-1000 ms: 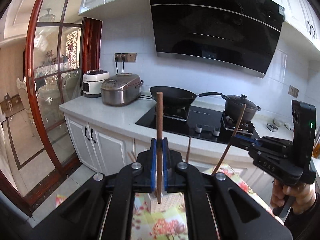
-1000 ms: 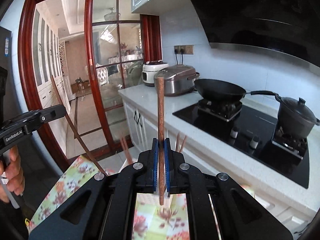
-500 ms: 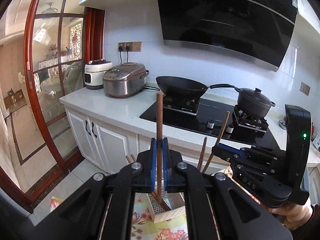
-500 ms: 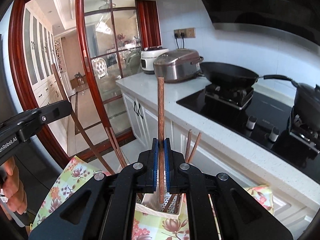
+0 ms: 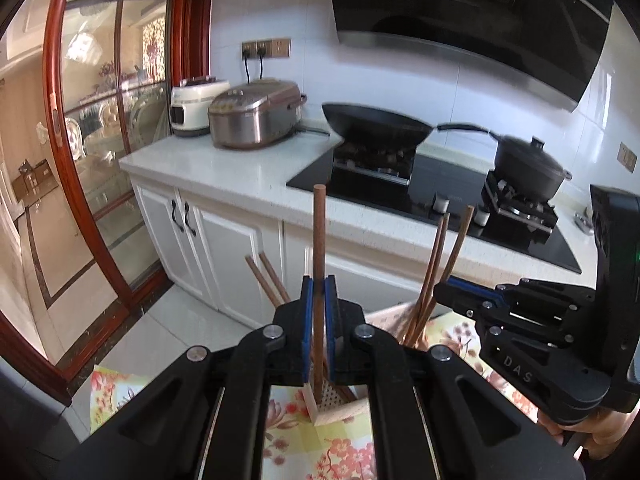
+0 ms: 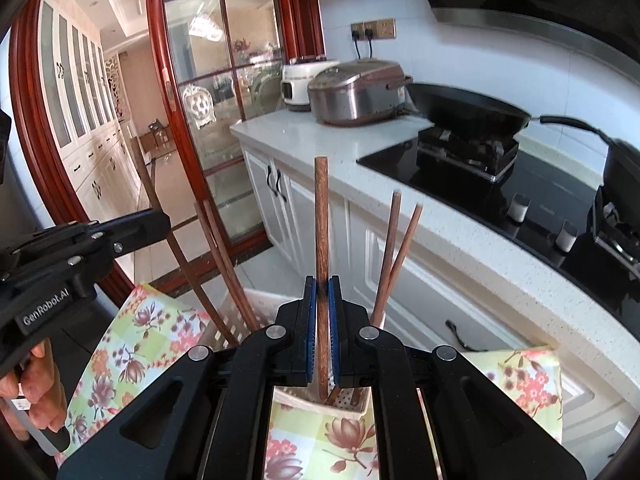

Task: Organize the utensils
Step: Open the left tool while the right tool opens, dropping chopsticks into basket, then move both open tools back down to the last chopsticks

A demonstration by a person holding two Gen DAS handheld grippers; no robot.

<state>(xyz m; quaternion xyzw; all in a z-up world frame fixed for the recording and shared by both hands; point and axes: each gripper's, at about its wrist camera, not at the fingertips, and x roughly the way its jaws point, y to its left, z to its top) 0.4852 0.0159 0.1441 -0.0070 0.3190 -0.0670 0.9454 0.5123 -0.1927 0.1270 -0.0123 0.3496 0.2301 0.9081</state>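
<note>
Left gripper [image 5: 319, 292] and right gripper [image 6: 321, 292] each pinching one upright chopstick [image 5: 319, 240], tips down over holder [image 6: 320, 404] at frame bottom.

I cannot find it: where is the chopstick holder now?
In the right wrist view, the chopstick holder stands on the floral cloth, low at centre, mostly hidden behind the right gripper.

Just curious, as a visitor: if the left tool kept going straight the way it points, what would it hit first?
Probably the perforated chopstick holder just ahead and below the left tool; the chopstick it grips looks to end near or in the opening, though depth is unclear.
</note>
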